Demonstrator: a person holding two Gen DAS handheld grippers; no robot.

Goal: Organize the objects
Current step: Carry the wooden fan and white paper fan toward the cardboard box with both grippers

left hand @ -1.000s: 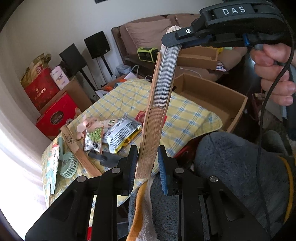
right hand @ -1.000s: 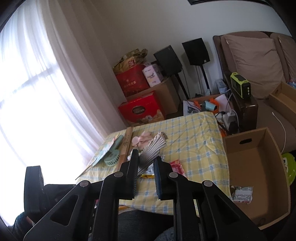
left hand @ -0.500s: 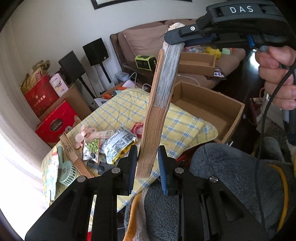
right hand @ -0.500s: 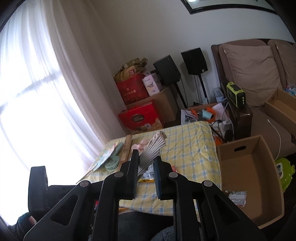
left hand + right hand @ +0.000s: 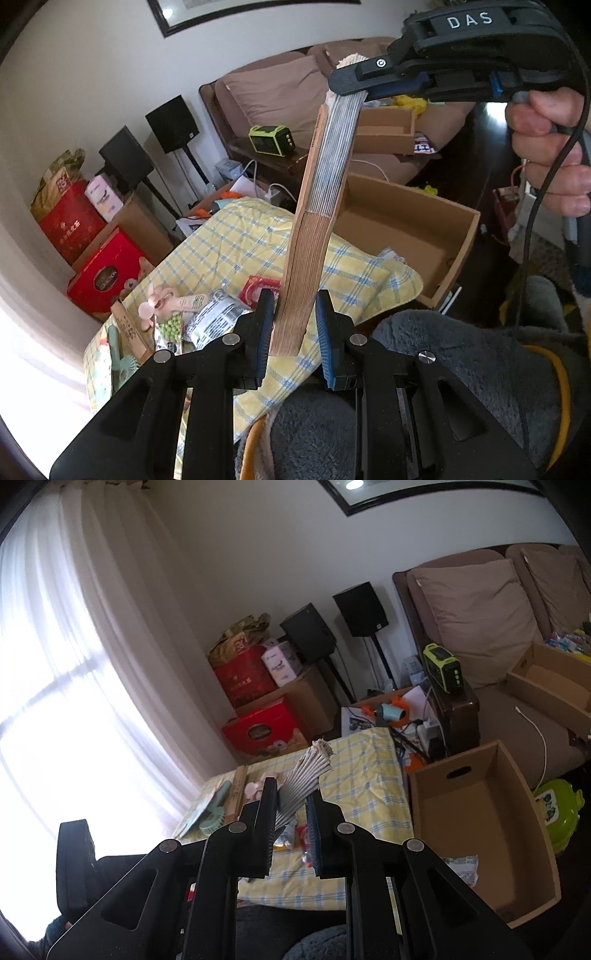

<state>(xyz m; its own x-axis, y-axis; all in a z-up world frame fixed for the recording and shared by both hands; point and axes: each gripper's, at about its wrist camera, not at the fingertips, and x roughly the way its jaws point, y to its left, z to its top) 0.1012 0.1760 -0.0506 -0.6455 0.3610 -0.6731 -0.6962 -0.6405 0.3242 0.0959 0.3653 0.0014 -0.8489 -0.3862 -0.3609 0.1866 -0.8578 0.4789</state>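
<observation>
A closed folding fan [image 5: 314,229] is clamped at its wooden base by the left gripper [image 5: 291,332] and at its paper end by the right gripper [image 5: 291,812]. At right, the cardboard box [image 5: 480,812] holds one small packet [image 5: 460,864].

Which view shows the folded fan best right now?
The left wrist view: the folded fan shows full length, wooden end in the left gripper, paper end in the right gripper. The right wrist view shows only its foreshortened paper pleats.
</observation>
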